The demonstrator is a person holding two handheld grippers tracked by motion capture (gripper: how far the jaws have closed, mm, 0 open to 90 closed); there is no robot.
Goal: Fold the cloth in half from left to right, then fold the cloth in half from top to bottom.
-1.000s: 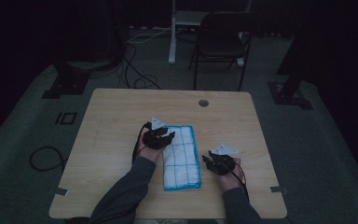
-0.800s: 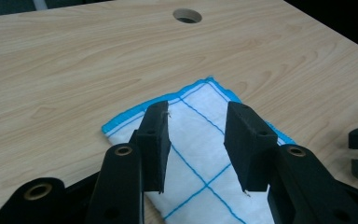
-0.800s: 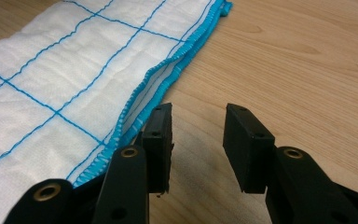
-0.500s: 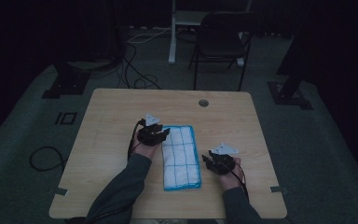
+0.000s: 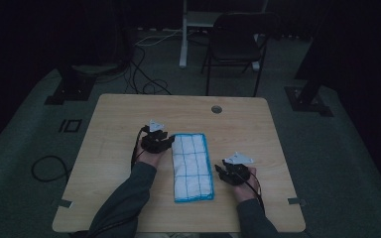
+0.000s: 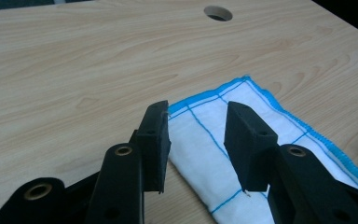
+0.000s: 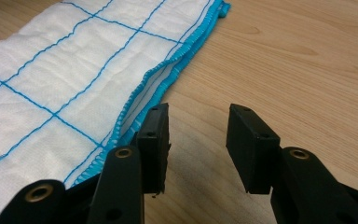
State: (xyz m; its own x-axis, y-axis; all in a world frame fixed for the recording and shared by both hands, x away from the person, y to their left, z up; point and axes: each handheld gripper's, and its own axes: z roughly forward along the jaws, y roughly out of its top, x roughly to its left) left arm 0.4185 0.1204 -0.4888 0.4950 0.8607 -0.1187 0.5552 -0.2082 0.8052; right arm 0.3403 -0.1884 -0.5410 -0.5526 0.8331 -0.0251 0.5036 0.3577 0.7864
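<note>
**Folded cloth flanked by two spread grippers**

In the high view, a wooden table [image 5: 129,124] is seen in a dim room, with a white cloth with blue grid lines and blue hem [image 5: 192,167] lying folded into a long strip near its middle. The left gripper [image 5: 166,144] is held at the strip's far left corner, and the right gripper [image 5: 220,171] just beside its right long edge, toward the near end. A round cable hole [image 5: 217,109] is set in the tabletop near the far edge, and a dark chair [image 5: 237,44] is placed beyond the table on the floor. How far the jaws stand apart cannot be made out here.

In the left gripper view, the jaws of the left gripper [image 6: 198,128] are shown spread, with the corner of the cloth [image 6: 261,121] lying under and between them; the pads are not pressed on it. The cable hole [image 6: 217,12] is seen far ahead.

In the right gripper view, the right gripper [image 7: 197,128] is shown with jaws apart over bare wood, having just been opening; nothing is between them. The stacked blue hems of the cloth [image 7: 74,70] are revealed along the folded edge, just beside the left jaw.
</note>
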